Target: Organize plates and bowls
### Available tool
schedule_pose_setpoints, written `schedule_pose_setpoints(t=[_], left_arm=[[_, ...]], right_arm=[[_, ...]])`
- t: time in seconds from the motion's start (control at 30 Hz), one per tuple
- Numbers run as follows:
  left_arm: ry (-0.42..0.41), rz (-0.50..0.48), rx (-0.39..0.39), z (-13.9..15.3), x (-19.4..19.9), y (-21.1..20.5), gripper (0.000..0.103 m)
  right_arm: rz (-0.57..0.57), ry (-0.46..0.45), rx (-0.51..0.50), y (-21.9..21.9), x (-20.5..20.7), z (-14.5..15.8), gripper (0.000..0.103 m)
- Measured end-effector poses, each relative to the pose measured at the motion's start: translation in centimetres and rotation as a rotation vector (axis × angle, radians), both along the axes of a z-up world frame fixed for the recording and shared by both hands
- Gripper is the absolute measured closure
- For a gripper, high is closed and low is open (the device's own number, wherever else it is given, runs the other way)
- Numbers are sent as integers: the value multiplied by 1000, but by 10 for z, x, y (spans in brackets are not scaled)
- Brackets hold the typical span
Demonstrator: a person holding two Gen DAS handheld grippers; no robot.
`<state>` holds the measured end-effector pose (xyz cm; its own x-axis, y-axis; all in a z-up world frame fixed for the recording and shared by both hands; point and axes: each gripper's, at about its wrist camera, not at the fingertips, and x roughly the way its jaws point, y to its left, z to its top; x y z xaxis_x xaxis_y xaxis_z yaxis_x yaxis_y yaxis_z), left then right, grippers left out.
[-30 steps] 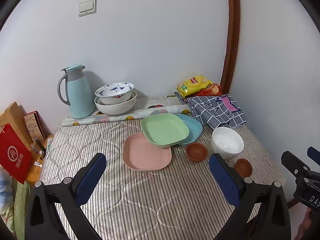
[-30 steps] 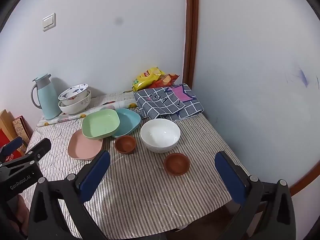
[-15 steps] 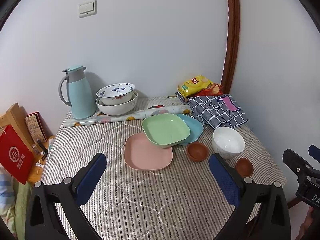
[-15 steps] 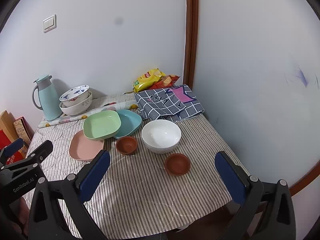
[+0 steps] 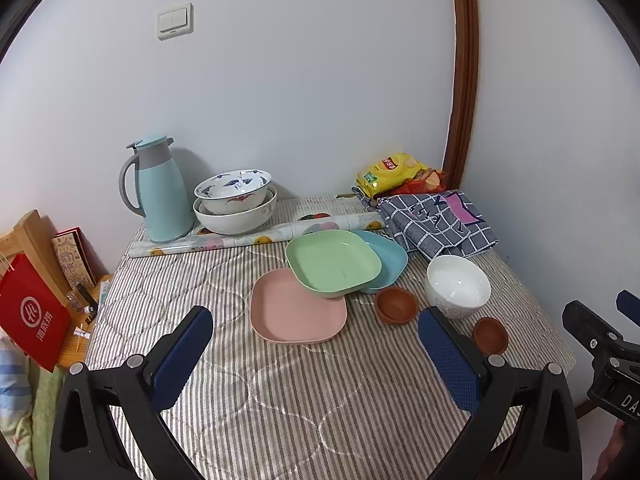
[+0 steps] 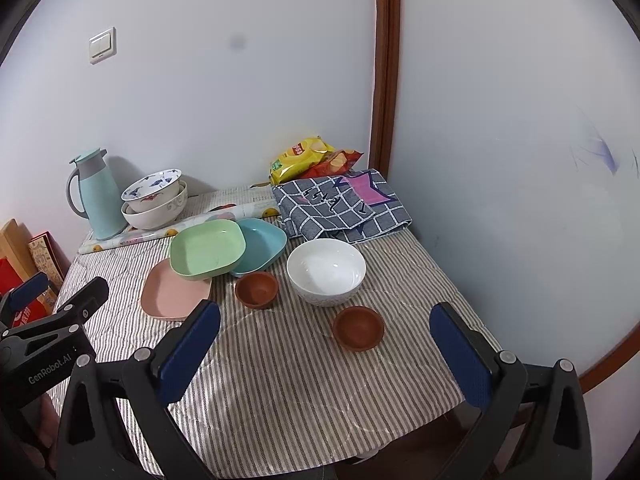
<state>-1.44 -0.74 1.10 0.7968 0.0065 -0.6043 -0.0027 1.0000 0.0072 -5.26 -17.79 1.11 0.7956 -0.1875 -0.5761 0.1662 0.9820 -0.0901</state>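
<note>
**Dishes spread over a striped surface, both tongs empty**

At the far left of the striped surface (image 5: 280, 400) stands a pale blue thermos jug (image 5: 160, 196), and just beside it two patterned bowls (image 5: 235, 204) sit nested, one inside the other. A rolled printed sheet (image 5: 256, 236) lies in front of them, along the back. Nearer the middle lies a pink plate (image 5: 296, 312) flat on the cloth; a green plate (image 5: 332, 264) overlaps its far right corner and also rests tilted over a blue plate (image 5: 386, 258) behind it. Right of the plates comes a small brown bowl (image 5: 396, 305), then a white bowl (image 5: 458, 286), and nearer the front edge a second small brown bowl (image 6: 358, 327) — the three stand apart from one another. Behind them a checked cloth (image 6: 340, 204) lies folded in the back right corner, with a yellow snack bag (image 6: 298, 156) against the wall.

Left tongs (image 5: 316, 358) hover above the near part of the surface, spread wide and holding nothing — the pink plate shows between the two blue pads. Right tongs (image 6: 332, 354) are likewise spread wide and empty, with the nearer brown bowl between the pads.
</note>
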Motion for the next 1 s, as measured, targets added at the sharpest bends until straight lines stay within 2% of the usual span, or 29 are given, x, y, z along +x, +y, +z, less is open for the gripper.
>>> schedule_pose_setpoints(t=[1.0], left_arm=[[-16,8,-8,4,-4,1,0]], right_arm=[[13,-17,9,1,-4,3,0]])
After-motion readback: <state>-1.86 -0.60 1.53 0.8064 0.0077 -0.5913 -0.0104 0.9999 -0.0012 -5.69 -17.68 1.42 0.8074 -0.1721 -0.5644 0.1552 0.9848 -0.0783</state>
